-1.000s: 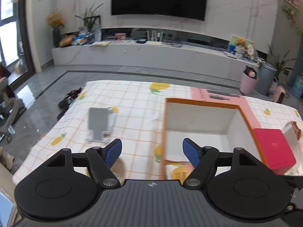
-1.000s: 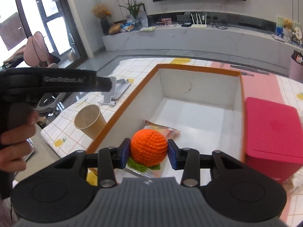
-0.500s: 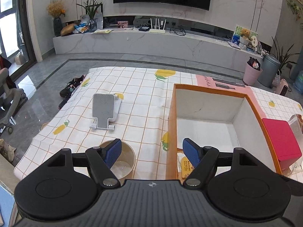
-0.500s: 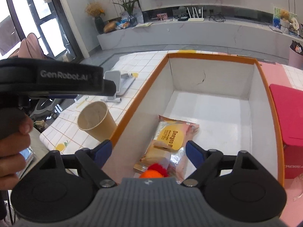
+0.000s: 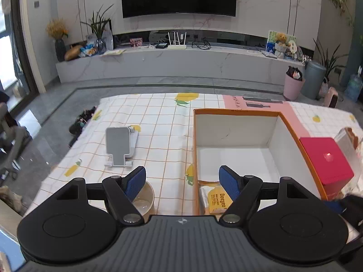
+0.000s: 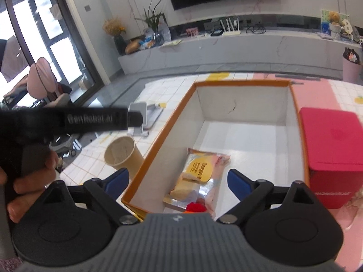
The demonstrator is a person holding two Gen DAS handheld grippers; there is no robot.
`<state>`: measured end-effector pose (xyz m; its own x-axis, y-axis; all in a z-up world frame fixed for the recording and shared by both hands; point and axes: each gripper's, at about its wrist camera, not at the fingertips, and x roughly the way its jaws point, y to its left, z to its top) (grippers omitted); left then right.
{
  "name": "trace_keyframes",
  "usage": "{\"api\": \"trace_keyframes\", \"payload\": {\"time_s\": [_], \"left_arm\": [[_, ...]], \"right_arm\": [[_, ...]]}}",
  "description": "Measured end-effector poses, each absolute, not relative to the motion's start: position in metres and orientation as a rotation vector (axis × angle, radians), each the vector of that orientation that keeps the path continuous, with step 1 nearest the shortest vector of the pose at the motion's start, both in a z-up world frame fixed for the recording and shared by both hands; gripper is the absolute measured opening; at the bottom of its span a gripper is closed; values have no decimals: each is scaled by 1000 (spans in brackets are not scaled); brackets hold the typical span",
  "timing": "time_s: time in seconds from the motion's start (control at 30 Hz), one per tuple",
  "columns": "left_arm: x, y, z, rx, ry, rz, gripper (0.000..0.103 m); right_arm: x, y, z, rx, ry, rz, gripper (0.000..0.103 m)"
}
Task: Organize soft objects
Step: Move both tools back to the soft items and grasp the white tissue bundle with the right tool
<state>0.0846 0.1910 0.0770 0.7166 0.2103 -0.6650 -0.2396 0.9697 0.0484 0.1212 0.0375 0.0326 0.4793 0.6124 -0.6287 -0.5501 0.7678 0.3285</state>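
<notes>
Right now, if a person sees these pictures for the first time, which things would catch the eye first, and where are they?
The big orange-rimmed box fills the middle of the table, with a snack packet lying on its white floor at the near end. A bright red box stands just outside its right wall, and a paper cup outside its left wall. The right gripper hangs open over the packet.
</notes>
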Motion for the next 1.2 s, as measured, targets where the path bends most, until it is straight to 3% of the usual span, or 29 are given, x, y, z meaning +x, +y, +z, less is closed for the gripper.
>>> {"api": "trace_keyframes", "payload": {"time_s": [0.37, 0.73, 0.97, 1.2], "left_arm": [[74, 132, 101, 38, 686, 188, 87], [71, 34, 111, 113, 644, -4, 88], [78, -30, 84, 140, 546, -38, 88], [93, -96, 27, 244, 561, -165, 88]], "right_arm": [[101, -30, 77, 111, 736, 659, 96], [91, -202, 114, 34, 671, 361, 97], [118, -299, 84, 175, 723, 155, 100], [161, -359, 13, 293, 779, 25, 100]]}}
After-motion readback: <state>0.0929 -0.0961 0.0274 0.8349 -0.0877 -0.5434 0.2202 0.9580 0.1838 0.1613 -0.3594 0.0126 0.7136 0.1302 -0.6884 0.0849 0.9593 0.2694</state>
